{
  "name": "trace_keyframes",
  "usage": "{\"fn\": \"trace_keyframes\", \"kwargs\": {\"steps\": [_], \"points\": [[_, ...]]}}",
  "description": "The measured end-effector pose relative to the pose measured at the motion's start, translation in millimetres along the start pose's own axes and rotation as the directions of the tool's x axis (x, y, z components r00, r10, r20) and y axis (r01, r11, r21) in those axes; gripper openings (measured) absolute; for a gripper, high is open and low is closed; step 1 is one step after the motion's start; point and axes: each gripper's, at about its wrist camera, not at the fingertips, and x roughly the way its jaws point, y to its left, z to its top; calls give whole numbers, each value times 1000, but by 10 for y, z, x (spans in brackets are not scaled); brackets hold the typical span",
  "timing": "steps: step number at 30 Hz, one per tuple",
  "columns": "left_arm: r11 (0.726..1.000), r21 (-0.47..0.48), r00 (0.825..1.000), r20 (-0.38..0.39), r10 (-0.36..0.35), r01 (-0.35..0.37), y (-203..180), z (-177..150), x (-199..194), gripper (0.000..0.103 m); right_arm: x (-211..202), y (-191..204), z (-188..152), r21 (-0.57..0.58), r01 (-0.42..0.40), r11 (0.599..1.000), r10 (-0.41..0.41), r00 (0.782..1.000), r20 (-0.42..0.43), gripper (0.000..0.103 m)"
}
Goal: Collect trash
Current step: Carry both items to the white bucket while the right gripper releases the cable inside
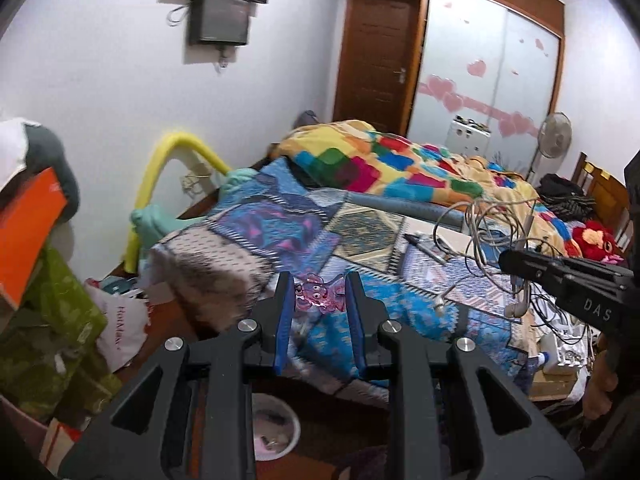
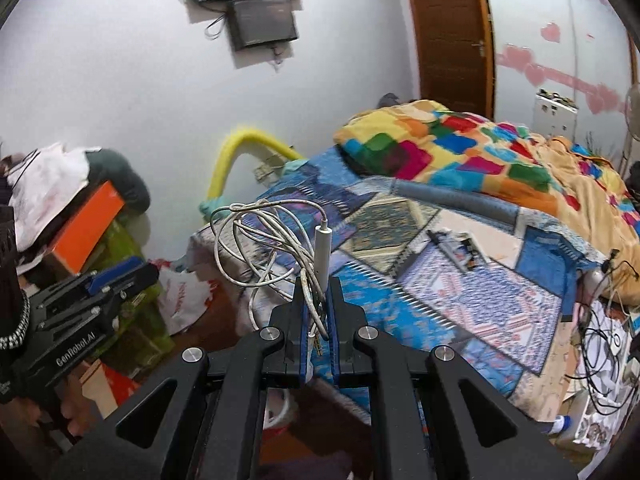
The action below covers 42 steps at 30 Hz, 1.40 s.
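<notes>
Nearest the left wrist camera, the left tool pinches a small pink translucent clip between its blue pads, jaws only narrowly apart around it. Nearest the right wrist camera, the right tool is pressed together on a tangle of white earphone cable, whose loops and inline plug stand up above the fingertips. Both items are lifted clear of the bed and hang in the air over its near edge.

Below the tools, a round white bin sits on the floor just beside the bed; it looks like the likely place for the trash, though that is a judgement. Neither item has been dropped yet, so pickup seems done and disposal remains.

Farther out on the patchwork cover lies a small flat packet, still uncollected, and more dark cables trail at the bed's right edge. Beyond these a colourful checked quilt is heaped, with a wooden door behind it.
</notes>
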Motion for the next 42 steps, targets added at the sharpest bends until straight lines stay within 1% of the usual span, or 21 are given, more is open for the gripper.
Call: {"fn": "trace_keyframes", "kwargs": {"steps": [4, 8, 12, 15, 19, 23, 25, 27, 29, 31, 35, 39, 42], "points": [[999, -22, 999, -11, 43, -43, 336, -107, -115, 25, 127, 282, -56, -32, -30, 999, 29, 999, -29, 8], [996, -41, 997, -36, 75, -77, 627, -214, -141, 25, 292, 539, -112, -61, -58, 996, 54, 996, -68, 8], [992, -72, 991, -88, 100, -107, 926, -448, -126, 25, 510, 792, -210, -85, -90, 992, 79, 989, -122, 8], [988, -97, 985, -133, 108, -121, 1099, -650, -81, 25, 725, 939, -311, -94, -115, 989, 96, 979, -181, 8], [982, -133, 972, -210, 104, -134, 1294, -944, 68, 25, 999, 1100, -489, -114, -127, 985, 95, 963, -254, 8], [975, -170, 952, -295, 86, -141, 1435, -1259, 293, 25, 1342, 1218, -701, -137, -129, 982, 76, 937, -341, 8], [973, -179, 940, -332, 81, -147, 1470, -1379, 399, 25, 1521, 1261, -810, -149, -128, 981, 63, 922, -383, 8], [970, -193, 926, -370, 69, -149, 1505, -1517, 519, 25, 1708, 1297, -928, -149, -139, 979, 61, 899, -434, 8], [967, -205, 912, -405, 60, -154, 1526, -1638, 630, 25, 1922, 1324, -1067, -144, -165, 976, 73, 865, -497, 8], [961, -230, 895, -444, 37, -154, 1551, -1781, 769, 25, 2095, 1327, -1174, -145, -167, 975, 64, 841, -537, 8], [954, -255, 865, -502, 9, -159, 1555, -1989, 971, 25, 2486, 1362, -1427, -150, -165, 975, 35, 781, -624, 8], [950, -266, 841, -541, -6, -164, 1544, -2107, 1126, 25, 2749, 1388, -1565, -134, -165, 977, 32, 735, -677, 9], [953, -255, 825, -565, -9, -165, 1534, -2150, 1220, 25, 2903, 1403, -1588, -123, -175, 977, 37, 704, -709, 9]]}}
